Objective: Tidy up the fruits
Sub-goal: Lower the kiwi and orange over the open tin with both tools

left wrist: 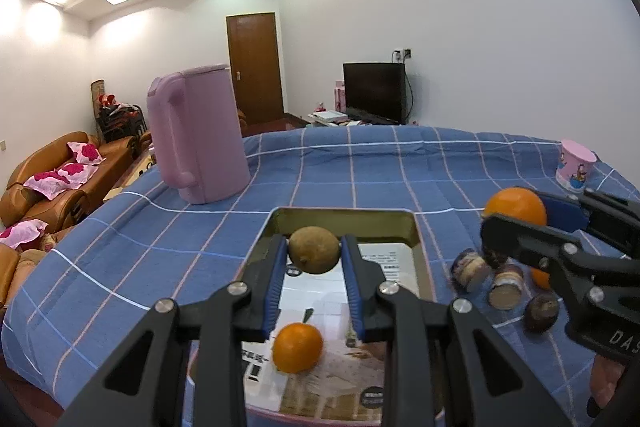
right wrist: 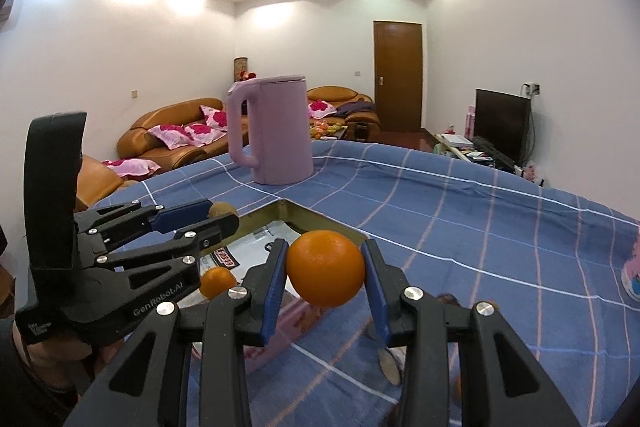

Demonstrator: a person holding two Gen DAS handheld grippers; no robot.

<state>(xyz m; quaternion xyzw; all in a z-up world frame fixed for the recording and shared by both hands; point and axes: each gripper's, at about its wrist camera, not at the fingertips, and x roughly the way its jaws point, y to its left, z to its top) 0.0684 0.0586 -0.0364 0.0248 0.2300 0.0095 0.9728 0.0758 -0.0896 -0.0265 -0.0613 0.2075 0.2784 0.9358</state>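
Left gripper [left wrist: 314, 259]: clamped on brown fruit [left wrist: 314, 254], above tin [left wrist: 344, 217].
Right gripper [right wrist: 326, 277]: clamped on orange [right wrist: 325, 269], over tin's right edge.
Small orange [left wrist: 297, 347]: inside tin.
Kettle [left wrist: 198, 133]: table's far left.

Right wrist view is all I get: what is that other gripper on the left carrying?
Observer: The left gripper is shut on a brownish round fruit above the tray.
Operator: Anything else near my orange?
Observer: A pink cup stands whole near the table's far edge beyond your orange.
Operator: Any fruit left on the cloth?
Observer: Several small dark fruits lie right of the tray.
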